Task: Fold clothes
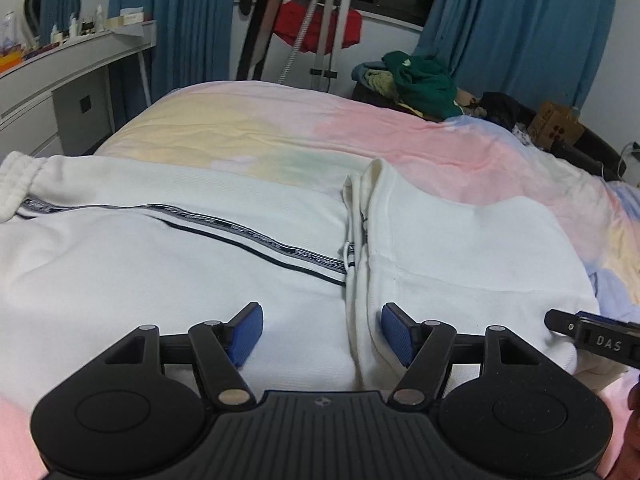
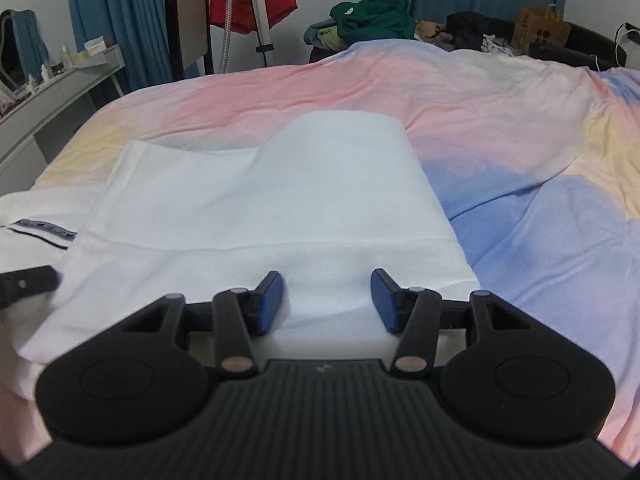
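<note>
Closest in, the left gripper (image 1: 322, 334) hangs just over the white garment (image 1: 168, 276), its blue pads (image 1: 248, 334) spread wide with nothing pinched between them; a raised fold of the cloth runs up between the jaws without either pad pressing on it. Off to its right the tip of the right gripper (image 1: 592, 338) shows at the cloth's near corner. From the right wrist view, the right gripper (image 2: 327, 300) also stands parted above the near hem of the same garment (image 2: 280, 216), its pads clear of the fabric on both sides, gripping nothing. The garment lies spread on the bed, a dark lettered stripe (image 1: 256, 240) running across its left portion towards a ribbed cuff (image 1: 16, 184) at the far left, and its right portion folded over into a smooth white panel. Under it is the pastel bedcover (image 2: 500, 128), pink, yellow and blue. Beyond the far edge of the bed sits a heap of green clothes (image 1: 424, 80), a brown paper bag (image 2: 540, 30), a red garment (image 1: 320, 28) hanging on a stand, a grey shelf (image 1: 80, 46) with small bottles at the left, and blue curtains (image 1: 520, 20).
</note>
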Demonstrator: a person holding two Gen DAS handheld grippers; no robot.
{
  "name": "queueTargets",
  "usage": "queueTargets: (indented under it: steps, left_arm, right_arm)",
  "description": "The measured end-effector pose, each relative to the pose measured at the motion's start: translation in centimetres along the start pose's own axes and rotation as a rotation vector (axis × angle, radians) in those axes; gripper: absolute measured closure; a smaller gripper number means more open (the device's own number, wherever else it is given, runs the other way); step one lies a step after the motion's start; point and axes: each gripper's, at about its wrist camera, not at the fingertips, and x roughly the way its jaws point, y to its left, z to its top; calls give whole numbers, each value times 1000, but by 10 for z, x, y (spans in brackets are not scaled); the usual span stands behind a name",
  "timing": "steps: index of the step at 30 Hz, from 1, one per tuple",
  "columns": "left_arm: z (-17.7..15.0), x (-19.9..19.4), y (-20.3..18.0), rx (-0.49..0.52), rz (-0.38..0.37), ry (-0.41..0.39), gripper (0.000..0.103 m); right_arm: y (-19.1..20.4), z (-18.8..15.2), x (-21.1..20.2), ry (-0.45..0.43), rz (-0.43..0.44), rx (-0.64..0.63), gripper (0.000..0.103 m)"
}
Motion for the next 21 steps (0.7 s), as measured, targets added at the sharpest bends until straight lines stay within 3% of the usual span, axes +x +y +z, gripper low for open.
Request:
queueTargets:
  steps: [4,11,21]
  left_arm:
    - [-5,-26,14,-45,72,-21,26]
    - [-4,-61,67,-317,212,-66,15]
    - [-25,-83,130,-665,209,-79,13]
  right_arm:
    - [-2,1,-1,-13,3,12,51]
    - [-6,1,-9,-25,35,31,51]
    - [12,-1,-22,-47,96,-31,50]
